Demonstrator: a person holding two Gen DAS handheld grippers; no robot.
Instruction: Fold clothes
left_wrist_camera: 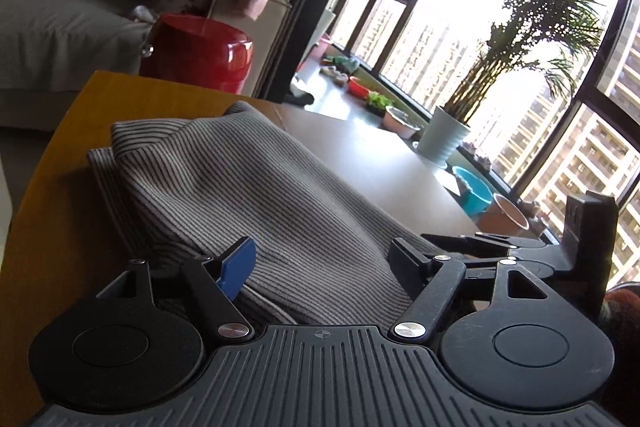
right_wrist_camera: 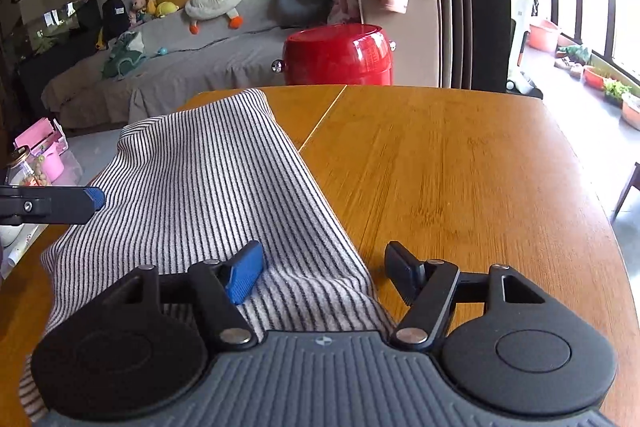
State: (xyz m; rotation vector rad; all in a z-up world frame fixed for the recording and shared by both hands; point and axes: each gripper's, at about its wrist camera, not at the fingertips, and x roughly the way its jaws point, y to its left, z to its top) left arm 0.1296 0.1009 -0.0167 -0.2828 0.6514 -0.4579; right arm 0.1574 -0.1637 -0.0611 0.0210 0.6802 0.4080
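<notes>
A grey-and-white striped garment (left_wrist_camera: 240, 183) lies bunched and partly folded on the wooden table (left_wrist_camera: 80, 131). My left gripper (left_wrist_camera: 324, 259) is open, its jaws spread over the garment's near edge, holding nothing. In the right wrist view the same striped garment (right_wrist_camera: 208, 187) lies on the left half of the table (right_wrist_camera: 460, 167). My right gripper (right_wrist_camera: 324, 271) is open, with the blue pad (right_wrist_camera: 244, 277) on the cloth and the other finger over bare wood beside the garment's right edge. The left gripper's blue-tipped finger (right_wrist_camera: 86, 201) shows at the left edge.
A red round stool (right_wrist_camera: 340, 55) stands past the table's far edge, with a grey sofa (right_wrist_camera: 180, 59) holding plush toys behind it. A potted palm (left_wrist_camera: 448, 139) and bowls line the window sill. A jar and pink items (right_wrist_camera: 38, 163) sit off the table's left.
</notes>
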